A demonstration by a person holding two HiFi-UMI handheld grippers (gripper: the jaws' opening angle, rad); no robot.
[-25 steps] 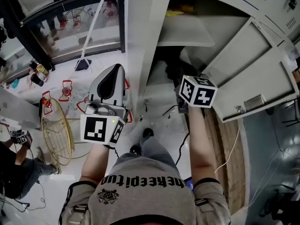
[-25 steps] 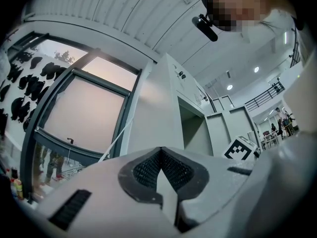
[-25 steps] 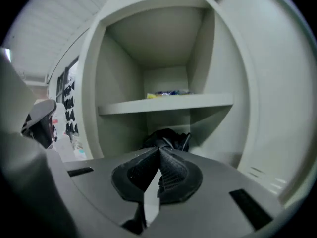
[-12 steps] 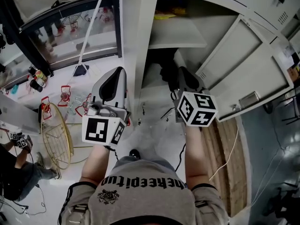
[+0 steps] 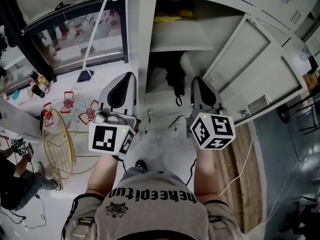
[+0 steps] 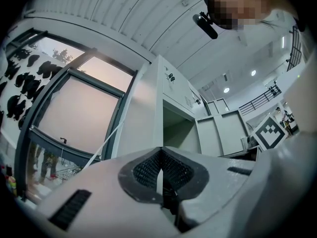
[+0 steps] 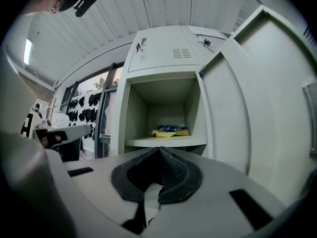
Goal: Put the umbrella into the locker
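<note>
The black umbrella lies in the locker's lower compartment, under the shelf, with its strap loop hanging at the front. My right gripper is shut and empty, just outside that compartment, to the right of the umbrella and apart from it. In the right gripper view my right gripper faces the upper compartment and shelf. My left gripper is also shut and empty, and it hangs left of the locker's side wall. In the left gripper view my left gripper points at the locker.
The locker door stands open to the right. A yellow and blue packet lies on the shelf. On the floor at the left are a yellow wire basket and red frames. A crouching person is at the lower left.
My right gripper has drawn back out of the lower compartment toward me, shut and empty. The umbrella stays inside and now shows. My left gripper has barely shifted.
</note>
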